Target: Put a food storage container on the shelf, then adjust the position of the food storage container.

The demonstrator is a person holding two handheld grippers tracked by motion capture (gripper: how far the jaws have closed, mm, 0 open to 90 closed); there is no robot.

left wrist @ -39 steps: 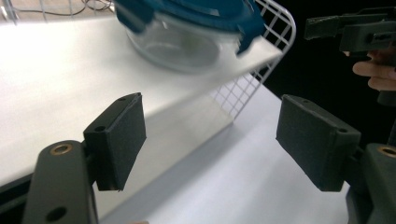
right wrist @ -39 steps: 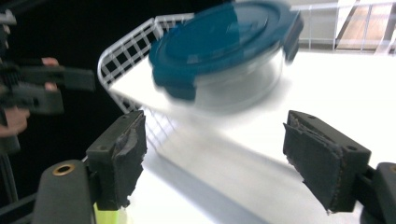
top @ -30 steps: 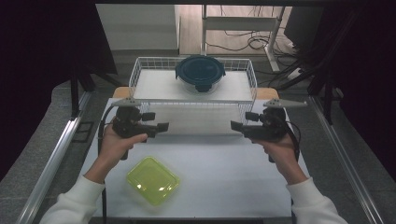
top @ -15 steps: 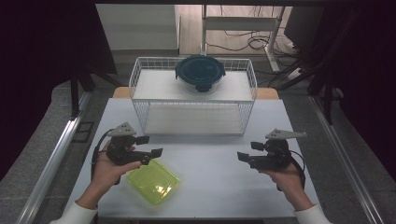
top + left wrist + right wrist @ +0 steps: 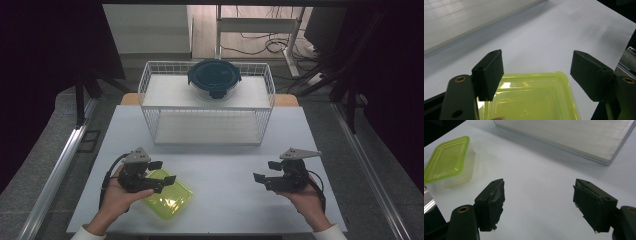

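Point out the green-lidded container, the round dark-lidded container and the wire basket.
green-lidded container (image 5: 172, 196), high view, on its lid.
round dark-lidded container (image 5: 214, 76), high view, middle of its lid.
wire basket (image 5: 207, 126), high view, on its front wall.

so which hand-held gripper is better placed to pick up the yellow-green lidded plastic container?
Left. The left hand-held gripper hovers right over the yellow-green lidded plastic container, jaws open above its lid. The right hand-held gripper is open over bare white table, well apart from it.

We read this as a lab rig: white table (image 5: 225, 175) ringed by black curtains (image 5: 45, 60), metal frame rails (image 5: 55, 170), loose cables (image 5: 260, 47) on the floor behind, fixed overhead camera.
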